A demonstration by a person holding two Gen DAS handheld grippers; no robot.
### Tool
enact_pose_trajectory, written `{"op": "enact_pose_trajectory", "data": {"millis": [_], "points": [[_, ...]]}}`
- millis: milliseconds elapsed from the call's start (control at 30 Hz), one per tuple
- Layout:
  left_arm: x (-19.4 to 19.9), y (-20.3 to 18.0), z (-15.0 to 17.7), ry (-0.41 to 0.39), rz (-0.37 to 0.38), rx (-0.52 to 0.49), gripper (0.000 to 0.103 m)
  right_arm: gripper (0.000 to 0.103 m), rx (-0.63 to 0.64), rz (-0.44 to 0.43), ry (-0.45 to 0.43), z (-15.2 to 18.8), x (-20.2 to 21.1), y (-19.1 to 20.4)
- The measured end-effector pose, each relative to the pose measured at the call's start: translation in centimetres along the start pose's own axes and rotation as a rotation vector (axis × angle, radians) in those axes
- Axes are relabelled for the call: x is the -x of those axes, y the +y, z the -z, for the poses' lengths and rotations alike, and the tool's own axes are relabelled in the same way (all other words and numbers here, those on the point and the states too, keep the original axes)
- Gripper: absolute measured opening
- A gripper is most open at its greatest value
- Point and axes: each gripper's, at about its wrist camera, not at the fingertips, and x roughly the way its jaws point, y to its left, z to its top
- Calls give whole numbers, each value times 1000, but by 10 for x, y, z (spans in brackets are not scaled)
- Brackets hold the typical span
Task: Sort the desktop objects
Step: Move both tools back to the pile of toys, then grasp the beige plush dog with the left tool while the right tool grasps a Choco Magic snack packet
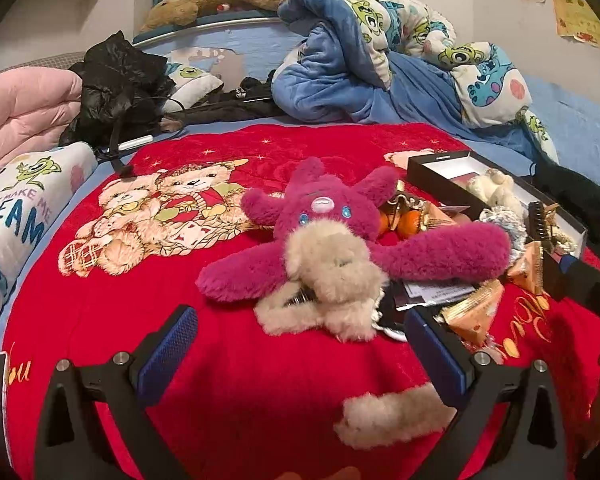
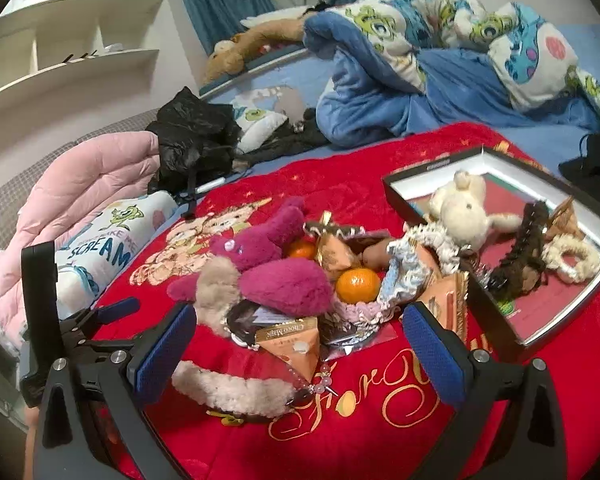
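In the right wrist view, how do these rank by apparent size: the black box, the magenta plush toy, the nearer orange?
1. black box, clearly largest.
2. magenta plush toy.
3. nearer orange, smallest.
All lie at similar range, so the order seems reliable.

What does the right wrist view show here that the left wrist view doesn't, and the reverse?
Only the right wrist view: white wall shelves and the black box's full interior with the dark hair claw. Only the left wrist view: papers on the wall. Both: the magenta plush, the oranges, the red blanket, each open tool.
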Motion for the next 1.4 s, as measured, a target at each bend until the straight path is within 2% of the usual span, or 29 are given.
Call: {"op": "enact_pose_trajectory", "data": {"millis": [300,400,500,600,700,867,1033,1133,1233,1300,1333,1367,1400], "points": [[-40,0,-12,48,31,6,103,103,41,24,61,11,-25,8],[-53,-2,-17,56,-14,-5,103,103,39,26,91,14,-37,8],[-66,0,-20,72,-12,-8,103,103,39,25,128,17,-50,9],[-80,1,-18,81,-46,-14,103,103,48,35,163,20,-62,11],[-87,1,-16,99,-31,-15,103,100,48,90,207,25,-75,11],[-91,7,-12,106,13,16,103,100,-7,109,200,26,-79,1],[-90,1,-10,100,-2,-4,103,96,31,163,210,28,-83,7],[-88,2,-9,89,-6,-6,103,86,54,175,212,29,-83,11],[-83,0,-8,69,-7,-13,97,74,96,193,219,32,-84,20],[-77,-2,-5,51,2,-20,82,53,122,189,216,34,-82,26],[-73,-4,-4,40,6,-24,77,48,131,171,218,34,-81,28],[-70,-6,-2,32,12,-29,66,47,139,169,220,35,-80,31],[-66,-9,0,24,16,-35,61,46,152,178,218,35,-79,33]]}}
